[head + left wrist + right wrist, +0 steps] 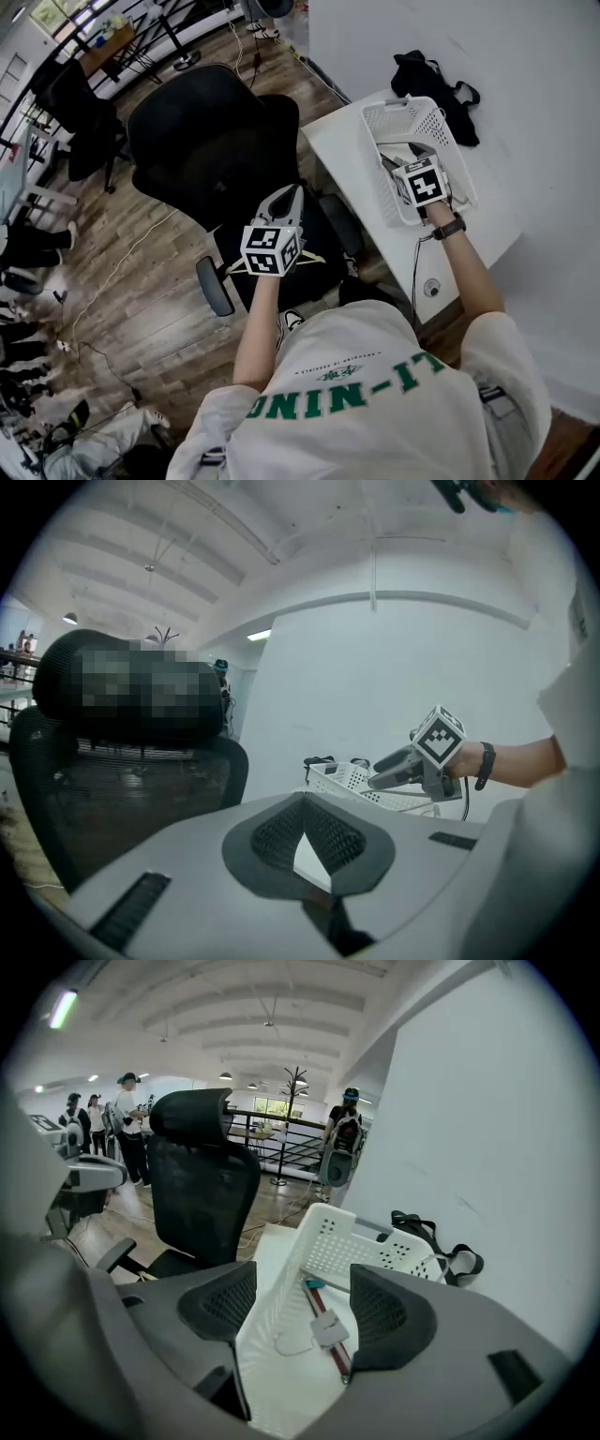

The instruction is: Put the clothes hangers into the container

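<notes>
One hanger looks to be in already: a thin dark-red bar hanger w/ a grey clip (pixel 326 1321) lies on the floor of the white perforated plastic basket (pixel 352 1241). The basket sits on the white table (pixel 342 155), w/ a black strap bag (pixel 433 84) just behind it.

The grey two-jaw R gripper (pixel 405 157) hangs over the basket, tilted down into it. Its jaws stand wide w/ nothing between the pads; the hanger lies below them, apart.

The L gripper (pixel 291 194) is over the seat of the black mesh office chair (pixel 202 131). Its jaws are together, pads meeting at the tips, holding nothing. Just under it on the seat lies what looks like a pale thin hanger (pixel 314 257), partly hidden by the gripper's marker cube, so its exact lie is hard to tell.

Risks from here, as I judge them:
- The L jaws have to open before any pick. Pushed down closed, they'd prob. just shove the hanger across the seat or off the edge.
- The hanger is thin and flat on a soft seat, so the pads may skid over it or pinch the seat fabric too.
- Gripped far off-centre, it'd swing, and the hook could catch a chair arm or the basket rim.
- The basket looks light, so a knock from either gripper could slide it toward the table edge.
- A second hook dropped on the first may tangle or hang up in the wall holes.
</notes>
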A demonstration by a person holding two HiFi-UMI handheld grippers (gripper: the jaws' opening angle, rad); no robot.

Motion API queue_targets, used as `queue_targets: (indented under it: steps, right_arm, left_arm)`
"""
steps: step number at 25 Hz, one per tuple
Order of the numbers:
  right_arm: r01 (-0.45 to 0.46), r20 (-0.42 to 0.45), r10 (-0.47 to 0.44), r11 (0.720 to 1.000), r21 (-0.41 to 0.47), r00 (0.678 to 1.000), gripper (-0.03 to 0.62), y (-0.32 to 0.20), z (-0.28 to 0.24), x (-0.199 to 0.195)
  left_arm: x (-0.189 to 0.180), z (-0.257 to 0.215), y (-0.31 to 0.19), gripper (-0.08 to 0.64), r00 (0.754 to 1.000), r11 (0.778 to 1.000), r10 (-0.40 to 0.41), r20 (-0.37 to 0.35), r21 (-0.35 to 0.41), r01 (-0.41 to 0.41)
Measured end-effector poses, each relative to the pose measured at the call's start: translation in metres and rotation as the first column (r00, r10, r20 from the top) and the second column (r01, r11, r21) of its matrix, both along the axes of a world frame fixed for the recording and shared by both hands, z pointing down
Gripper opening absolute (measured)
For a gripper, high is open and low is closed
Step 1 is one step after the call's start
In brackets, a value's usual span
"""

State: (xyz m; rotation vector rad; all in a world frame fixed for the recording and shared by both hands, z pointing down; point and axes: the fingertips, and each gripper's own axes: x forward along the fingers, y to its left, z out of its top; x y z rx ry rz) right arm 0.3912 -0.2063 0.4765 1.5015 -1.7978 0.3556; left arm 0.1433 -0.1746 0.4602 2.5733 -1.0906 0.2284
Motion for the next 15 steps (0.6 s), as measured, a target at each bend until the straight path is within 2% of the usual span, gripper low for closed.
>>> queue_targets:
  steps: [7,12,15]
  right_arm:
    - [0.131,0.019,-0.131,0.991,-0.034,0.991,0.319,0.001,0.012,-0.09]
    - [0.239,0.023,-0.238,0.968,-0.076,0.971,0.319,0.008,0.028,-0.157]
    - [0.305,0.066,-0.299,0.944,-0.124,0.952,0.32,0.01,0.049,-0.193]
  left_arm:
    - [-0.082,0.009,0.011,0.005,0.991,0.991,-0.133,0.006,-0.017,0.133]
    - [-0.138,0.019,0.022,0.005,0.976,0.976,-0.216,0.012,-0.035,0.216]
    - [-0.16,0.033,0.025,0.005,0.966,0.964,-0.256,0.02,-0.063,0.257]
